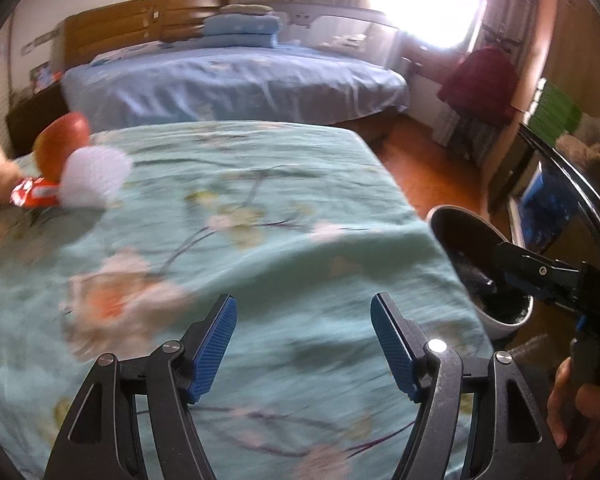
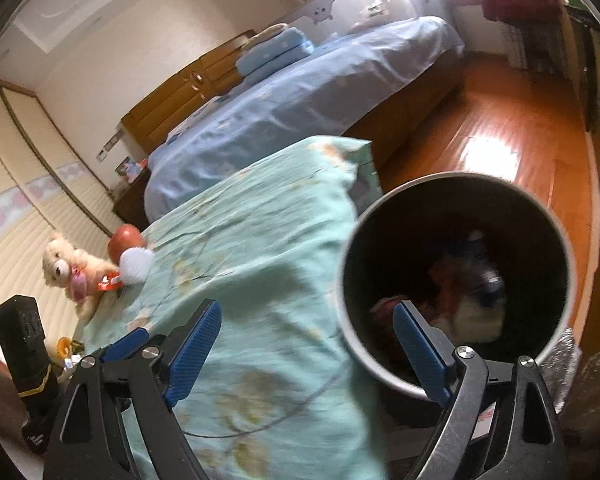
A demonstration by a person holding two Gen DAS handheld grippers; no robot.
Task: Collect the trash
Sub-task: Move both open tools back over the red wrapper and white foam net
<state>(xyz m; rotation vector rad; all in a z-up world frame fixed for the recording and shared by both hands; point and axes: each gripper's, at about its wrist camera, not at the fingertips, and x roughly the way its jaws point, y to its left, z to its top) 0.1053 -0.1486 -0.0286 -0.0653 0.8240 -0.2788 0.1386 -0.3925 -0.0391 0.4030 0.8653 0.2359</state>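
Observation:
On the teal floral tablecloth (image 1: 260, 216), at its far left, a crumpled white foam net (image 1: 94, 178) and a red wrapper (image 1: 32, 194) lie against a red apple (image 1: 62, 140). My left gripper (image 1: 304, 300) hovers open over the cloth with nothing between its blue pads. Beside the table's right edge stands a white bin with a black liner (image 1: 496, 322). My right gripper (image 2: 306, 310) is open and holds nothing, its right finger over the bin's rim (image 2: 343, 280). Several pieces of trash (image 2: 472, 300) lie inside the bin. The net (image 2: 136, 266), wrapper (image 2: 108, 282) and apple (image 2: 126, 240) also show far off in the right wrist view.
A teddy bear (image 2: 70, 268) sits beside the apple. A black device (image 2: 24, 332) stands at the near left. Behind the table is a bed with blue sheets (image 1: 236, 80). Wooden floor (image 2: 500, 140) lies to the right of the bed. A hand (image 1: 568, 412) grips the right tool.

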